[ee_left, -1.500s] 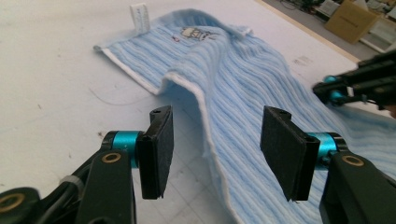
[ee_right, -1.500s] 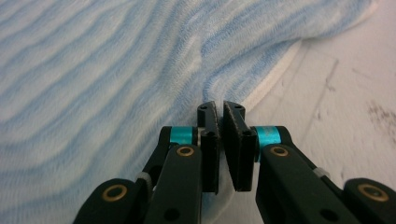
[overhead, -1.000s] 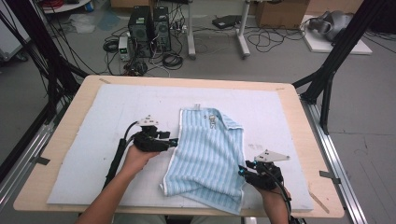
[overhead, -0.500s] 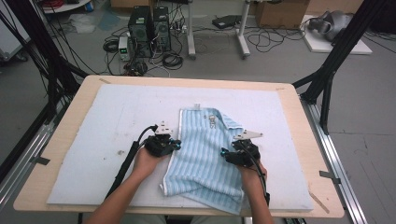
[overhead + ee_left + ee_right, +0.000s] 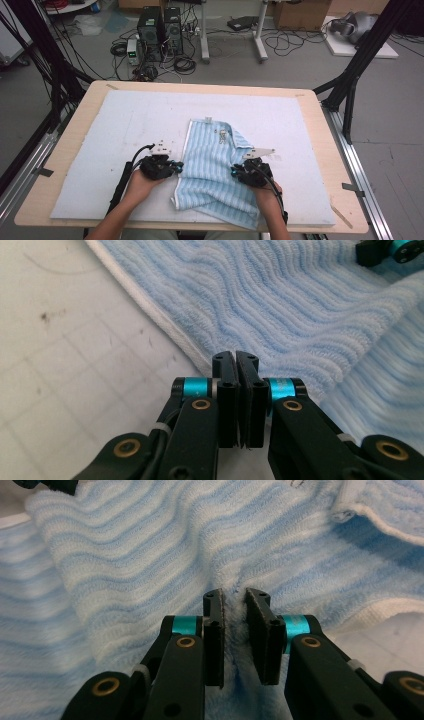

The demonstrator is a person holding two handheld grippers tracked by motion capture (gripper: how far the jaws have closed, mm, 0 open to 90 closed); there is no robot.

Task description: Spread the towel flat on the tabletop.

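High view: a light-blue striped terry towel, partly folded and rumpled, is lying on the pale blue foam mat that is covering the wooden table, nearer the person's edge. The left gripper is sitting at the towel's left hem; the right gripper is sitting on its right side. The jaw tips are too small here to read. The towel's near corner is drooping toward the mat's front edge, and the forearms are being cut off by the bottom of the picture.

Left gripper view: the black jaws are pressing together at the towel's white hem; whether cloth is being pinched is hard to tell, since the tips are hiding the edge. The mat is showing a faint grid and dark specks. The towel pile is running in soft wavy ribs.

Right gripper view: the jaws have just been closing, and a raised ridge of towel is being squeezed between the pads. A white sewn hem is crossing the upper right corner.
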